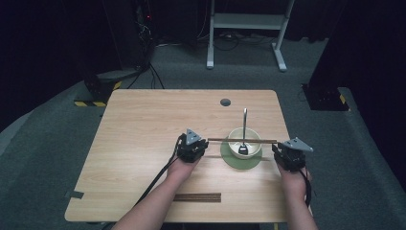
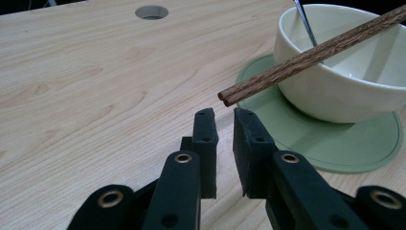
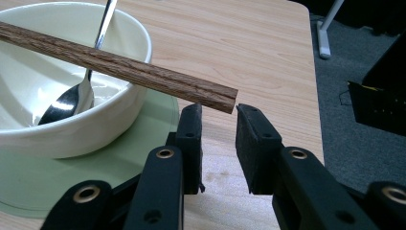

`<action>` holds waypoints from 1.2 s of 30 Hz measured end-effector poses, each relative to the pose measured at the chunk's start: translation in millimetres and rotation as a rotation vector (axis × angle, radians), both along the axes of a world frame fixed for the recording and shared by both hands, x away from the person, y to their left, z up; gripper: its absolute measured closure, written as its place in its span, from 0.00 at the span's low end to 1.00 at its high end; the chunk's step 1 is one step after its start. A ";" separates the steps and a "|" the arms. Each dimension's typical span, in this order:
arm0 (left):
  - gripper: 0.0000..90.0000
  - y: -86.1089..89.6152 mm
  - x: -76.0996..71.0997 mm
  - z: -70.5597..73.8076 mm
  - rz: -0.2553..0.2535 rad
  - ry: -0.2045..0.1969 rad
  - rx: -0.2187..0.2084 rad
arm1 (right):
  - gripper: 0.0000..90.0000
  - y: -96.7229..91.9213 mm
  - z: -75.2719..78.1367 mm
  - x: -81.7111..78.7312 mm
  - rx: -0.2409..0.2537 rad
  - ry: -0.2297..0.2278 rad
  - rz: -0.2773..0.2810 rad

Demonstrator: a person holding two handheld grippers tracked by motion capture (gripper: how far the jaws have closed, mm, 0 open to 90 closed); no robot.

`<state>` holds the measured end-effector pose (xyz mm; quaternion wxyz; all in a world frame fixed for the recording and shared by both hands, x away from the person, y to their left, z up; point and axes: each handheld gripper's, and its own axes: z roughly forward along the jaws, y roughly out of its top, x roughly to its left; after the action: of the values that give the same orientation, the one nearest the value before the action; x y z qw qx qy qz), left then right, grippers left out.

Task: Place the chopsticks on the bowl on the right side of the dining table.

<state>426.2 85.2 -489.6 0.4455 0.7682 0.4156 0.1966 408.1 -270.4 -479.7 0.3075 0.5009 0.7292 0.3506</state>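
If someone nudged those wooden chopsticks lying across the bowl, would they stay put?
Probably not. The chopsticks only rest across the bowl rim, both ends overhanging, so a nudge would likely slide or roll them off. They look stiff and straight, probably light, so unlikely to bend.

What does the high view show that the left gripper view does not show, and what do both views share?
High view alone: a second pair of chopsticks lying on the near part of the table, and both forearms. Left gripper view alone: the left hand-held gripper close up, nearly shut on nothing, just short of the chopstick tips. Shared: the cream bowl on the green coaster, the chopsticks across its rim, and the table hole.
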 end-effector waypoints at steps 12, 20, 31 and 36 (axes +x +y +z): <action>0.87 0.0 -0.2 -1.0 0.001 0.001 -0.006 | 0.80 0.2 -4.5 0.1 0.005 0.001 0.001; 0.85 1.7 -1.1 -1.7 -0.003 0.003 0.001 | 0.74 -1.5 -6.1 -1.1 0.011 0.002 -0.007; 0.56 29.4 -14.0 -3.3 -0.033 0.016 0.038 | 0.49 6.9 0.3 -22.7 0.060 -0.014 0.014; 0.41 81.7 -30.0 -5.3 -0.014 0.048 0.070 | 0.42 18.4 -1.3 -40.0 0.093 0.005 0.034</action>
<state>396.2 166.9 -494.9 0.4094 0.7909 0.4136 0.1894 368.1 -252.0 -481.0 0.2762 0.5031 0.7212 0.3879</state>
